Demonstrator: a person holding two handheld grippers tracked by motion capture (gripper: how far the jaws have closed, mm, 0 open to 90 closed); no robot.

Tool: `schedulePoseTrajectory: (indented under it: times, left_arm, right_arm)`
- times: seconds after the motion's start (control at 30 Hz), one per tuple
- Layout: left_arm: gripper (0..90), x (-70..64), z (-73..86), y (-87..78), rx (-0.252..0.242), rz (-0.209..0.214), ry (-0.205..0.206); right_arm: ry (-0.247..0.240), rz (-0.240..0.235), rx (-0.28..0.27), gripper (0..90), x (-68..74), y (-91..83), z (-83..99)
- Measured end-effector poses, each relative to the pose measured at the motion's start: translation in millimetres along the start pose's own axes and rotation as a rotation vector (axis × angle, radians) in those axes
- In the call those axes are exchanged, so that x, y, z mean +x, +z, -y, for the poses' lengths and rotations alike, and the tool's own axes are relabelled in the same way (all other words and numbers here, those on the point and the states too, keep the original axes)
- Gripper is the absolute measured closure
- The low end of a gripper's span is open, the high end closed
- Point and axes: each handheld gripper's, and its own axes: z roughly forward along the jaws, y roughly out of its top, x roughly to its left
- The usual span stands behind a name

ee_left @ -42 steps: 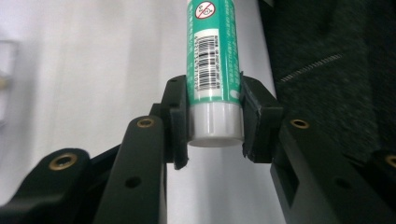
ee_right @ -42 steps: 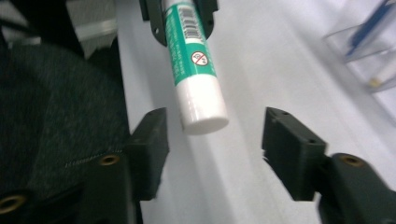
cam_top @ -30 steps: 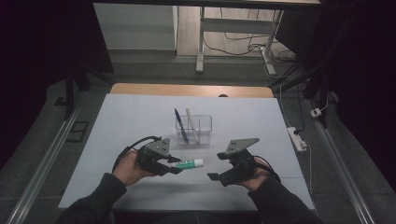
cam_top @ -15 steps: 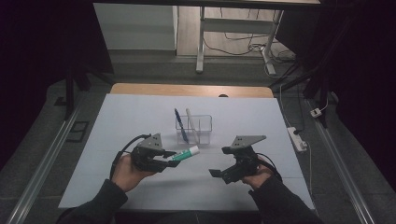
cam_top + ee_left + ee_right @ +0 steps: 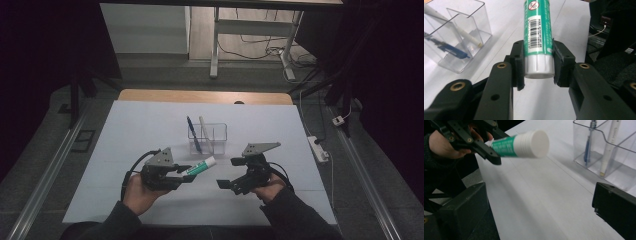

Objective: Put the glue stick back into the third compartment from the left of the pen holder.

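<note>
The clear holder (image 5: 207,138) stands mid-table (image 5: 125,130), behind and between both grippers, two pens (image 5: 194,134) inside.

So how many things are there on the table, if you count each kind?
Glue sticks: 1, the green glue stick in the left gripper.
Pens: 2, a blue pen and a white pen, both in the box.
Clear boxes: 1, the clear plastic organizer.
Grippers: 2, counting the right gripper, which is open with nothing in it.
Total: 6.
</note>
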Motion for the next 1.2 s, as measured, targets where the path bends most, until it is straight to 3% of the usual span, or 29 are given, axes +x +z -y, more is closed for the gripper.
schedulePoseTrajectory:
  times: [0.13,0.2,0.27,0.5,0.7,1.03,1.2]
  left_arm:
    - [65.3,-4.4,-1.0,0.7,-0.011,-0.003,0.02]
    - [65.4,-5.4,-1.4,1.0,-0.018,0.002,0.024]
    - [65.4,-6.7,-1.6,0.7,-0.029,0.001,0.035]
    - [65.3,-8.7,-2.5,-1.1,-0.051,0.019,0.063]
    - [65.3,-10.9,-2.6,0.0,-0.05,0.025,0.09]
    - [65.2,-12.5,-1.8,0.9,-0.061,0.037,0.127]
    - [65.0,-11.5,-0.7,2.2,-0.056,0.044,0.146]
  right_arm:
    - [0.04,-0.048,-0.007,0.2,2.4,4.2,-5.2]
    - [0.053,-0.047,-0.009,0.2,4.3,6.6,-7.9]
    - [0.072,-0.082,-0.032,1.6,5.2,7.6,-9.4]
    - [0.15,-0.205,-0.108,21.2,0.5,11.6,-14.5]
    - [0.168,-0.275,-0.132,37.4,-1.1,14.0,-16.3]
    - [0.188,-0.321,-0.14,56.7,-7.1,12.0,-13.6]
    - [0.235,-0.378,-0.138,61.2,-12.6,12.1,-11.9]
